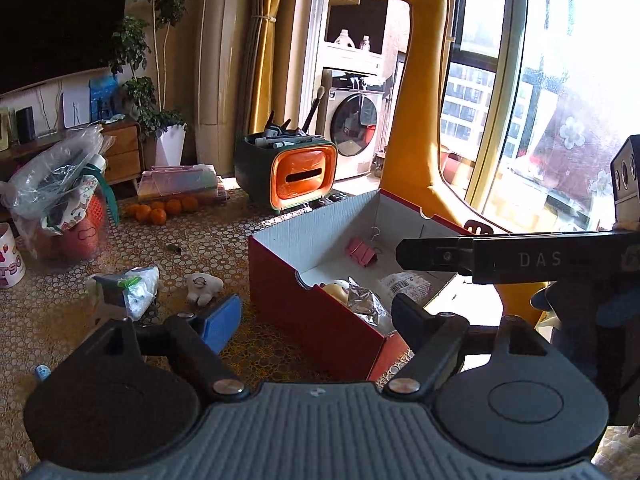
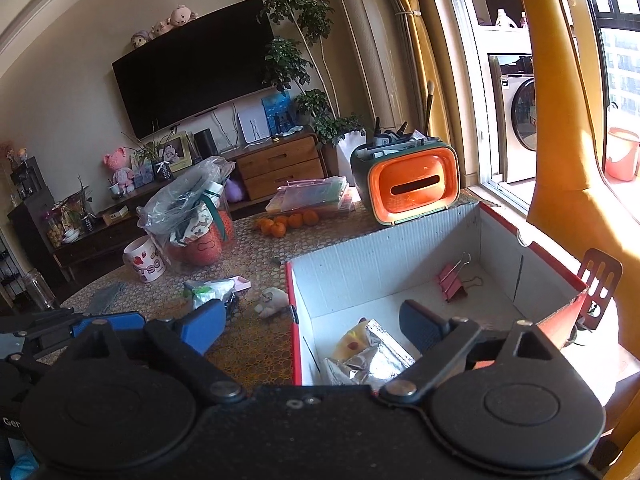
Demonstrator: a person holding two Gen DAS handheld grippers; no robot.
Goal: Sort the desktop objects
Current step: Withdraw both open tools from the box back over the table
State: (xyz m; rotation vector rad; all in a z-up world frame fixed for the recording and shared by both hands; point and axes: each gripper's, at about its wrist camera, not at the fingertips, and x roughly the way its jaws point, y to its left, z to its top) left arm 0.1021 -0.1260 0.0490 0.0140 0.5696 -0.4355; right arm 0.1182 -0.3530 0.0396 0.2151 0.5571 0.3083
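Red cardboard box (image 2: 384, 264), open-topped, right of centre on patterned table (image 2: 256, 340); holds pink binder clip (image 2: 454, 280) at far end, foil packet (image 2: 372, 360) near. Small white plush (image 1: 202, 286) lies left of box. Left gripper (image 1: 316, 316) and right gripper (image 2: 316, 328): jaws wide apart, empty
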